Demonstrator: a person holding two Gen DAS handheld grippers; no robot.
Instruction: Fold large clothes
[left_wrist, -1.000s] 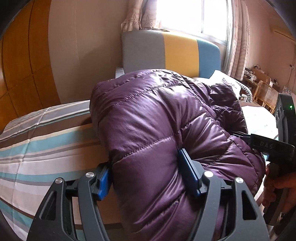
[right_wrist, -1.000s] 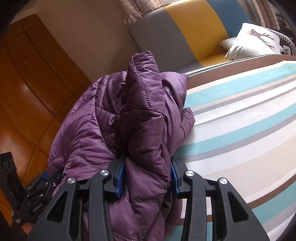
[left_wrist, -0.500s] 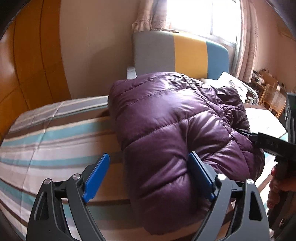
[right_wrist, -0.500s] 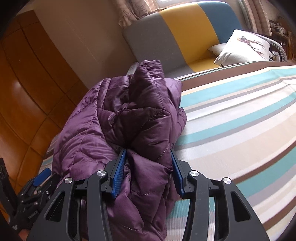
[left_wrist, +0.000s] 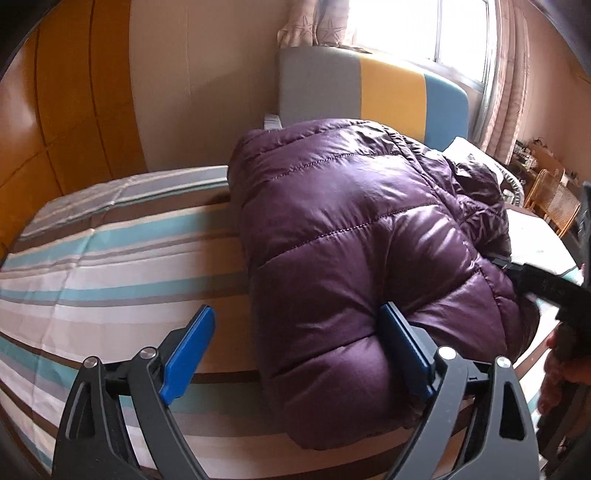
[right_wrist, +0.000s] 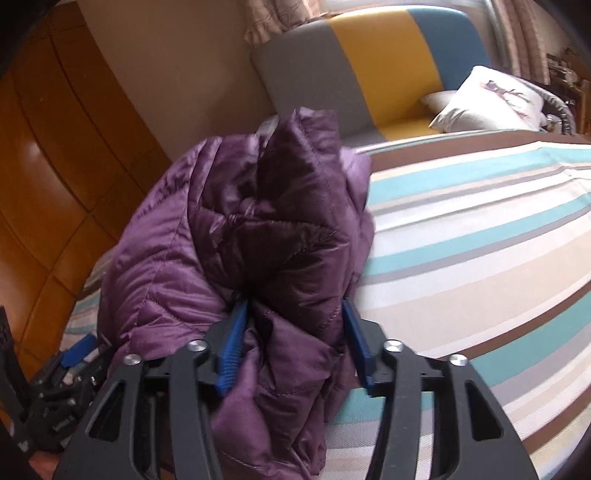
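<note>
The purple puffer jacket (left_wrist: 369, 258) lies bundled on the striped bed (left_wrist: 110, 266). The left tool (left_wrist: 299, 350) has just been spreading, its right pad against the bundle. The right tool (right_wrist: 295, 339), also just easing apart, brackets a fold. Released, the springy padding may puff open and undo it.

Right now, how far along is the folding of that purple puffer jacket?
Mostly done: the purple jacket lies bundled on the striped bed. The left gripper has just opened, freeing it. The right gripper, also opening, straddles a fold. Left: withdraw, tidy.
</note>
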